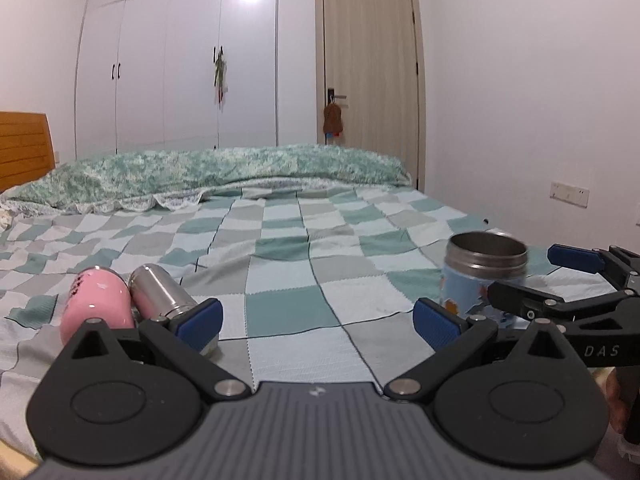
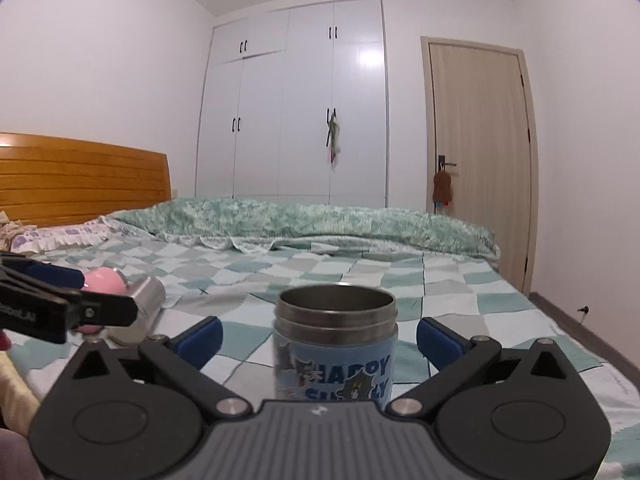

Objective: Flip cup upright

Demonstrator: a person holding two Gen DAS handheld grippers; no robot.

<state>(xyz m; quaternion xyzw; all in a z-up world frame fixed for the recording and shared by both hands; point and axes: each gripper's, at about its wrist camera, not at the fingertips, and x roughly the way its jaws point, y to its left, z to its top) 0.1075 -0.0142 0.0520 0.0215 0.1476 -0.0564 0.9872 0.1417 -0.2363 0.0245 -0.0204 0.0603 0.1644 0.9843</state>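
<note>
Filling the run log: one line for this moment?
blue cup: upright on bed | right gripper: open around it | left gripper: open | pink cup, steel cup: lying down

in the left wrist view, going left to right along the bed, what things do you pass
pink cup lying on its side → silver flask lying on its side, against it → blue cartoon cup standing upright, mouth up → right gripper, open, with a finger on either side of that cup
</note>
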